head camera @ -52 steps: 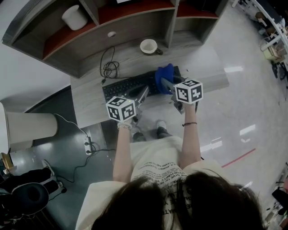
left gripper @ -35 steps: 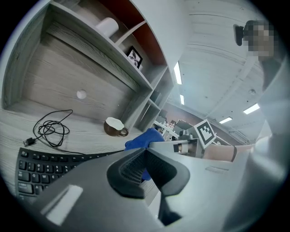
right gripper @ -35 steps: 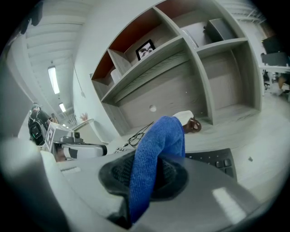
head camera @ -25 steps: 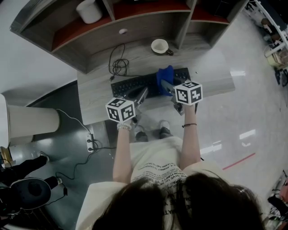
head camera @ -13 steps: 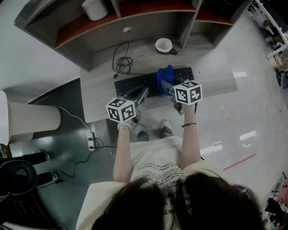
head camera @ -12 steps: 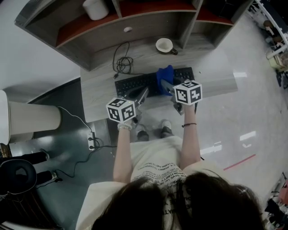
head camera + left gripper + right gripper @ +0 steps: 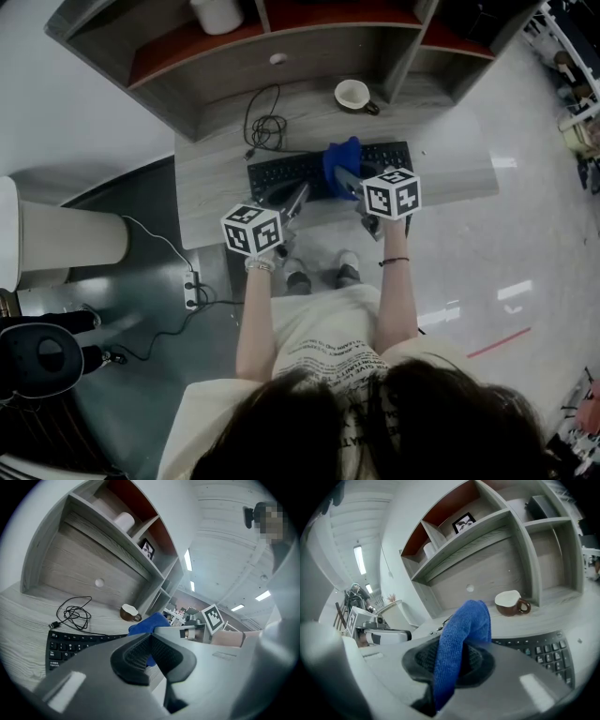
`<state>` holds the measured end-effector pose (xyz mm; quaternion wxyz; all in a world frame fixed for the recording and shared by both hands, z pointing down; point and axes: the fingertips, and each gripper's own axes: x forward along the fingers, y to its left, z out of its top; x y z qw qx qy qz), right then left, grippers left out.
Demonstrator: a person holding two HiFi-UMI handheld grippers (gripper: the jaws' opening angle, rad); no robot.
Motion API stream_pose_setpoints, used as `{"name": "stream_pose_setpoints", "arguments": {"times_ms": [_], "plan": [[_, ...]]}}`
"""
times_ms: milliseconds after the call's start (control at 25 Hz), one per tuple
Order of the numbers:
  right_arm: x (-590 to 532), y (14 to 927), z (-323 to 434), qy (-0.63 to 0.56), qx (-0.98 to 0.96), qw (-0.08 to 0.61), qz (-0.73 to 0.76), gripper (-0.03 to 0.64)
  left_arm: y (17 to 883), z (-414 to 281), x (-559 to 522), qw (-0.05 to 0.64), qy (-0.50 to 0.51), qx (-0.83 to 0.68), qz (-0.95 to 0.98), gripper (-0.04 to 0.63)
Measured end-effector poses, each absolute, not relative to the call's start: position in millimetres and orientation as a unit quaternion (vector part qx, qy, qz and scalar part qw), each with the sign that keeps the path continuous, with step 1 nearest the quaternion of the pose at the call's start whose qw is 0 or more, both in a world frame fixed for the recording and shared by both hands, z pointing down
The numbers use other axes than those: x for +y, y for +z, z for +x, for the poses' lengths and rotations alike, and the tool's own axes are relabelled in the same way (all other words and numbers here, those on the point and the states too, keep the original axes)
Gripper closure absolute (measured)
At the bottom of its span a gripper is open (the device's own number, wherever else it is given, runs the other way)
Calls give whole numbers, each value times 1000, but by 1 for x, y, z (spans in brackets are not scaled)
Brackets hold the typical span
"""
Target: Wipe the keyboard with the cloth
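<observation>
Pressing the blue fabric cloth, pinched in the right tool, flat along the black keyboard should work best; left tool closed, empty.

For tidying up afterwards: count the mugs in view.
1. A brown mug stands on the desk behind the keyboard. The white cylinder on the upper shelf might be another cup; too unclear to tell.

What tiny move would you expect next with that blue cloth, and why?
Probably lower the right gripper slightly. The blue microfibre cloth is clamped in it and arches over the black keyboard, but the views don't show it pressing firmly down, so wiping needs closer contact first.
</observation>
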<state>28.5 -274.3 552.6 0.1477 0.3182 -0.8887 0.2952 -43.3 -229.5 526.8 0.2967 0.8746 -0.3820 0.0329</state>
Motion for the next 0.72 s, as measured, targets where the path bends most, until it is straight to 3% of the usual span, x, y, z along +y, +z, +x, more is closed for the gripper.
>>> {"name": "stream_pose_setpoints", "arguments": {"times_ms": [720], "plan": [[-269, 553, -7, 293, -895, 153, 299, 558, 526, -79, -220, 298, 23, -404, 864, 591]]}}
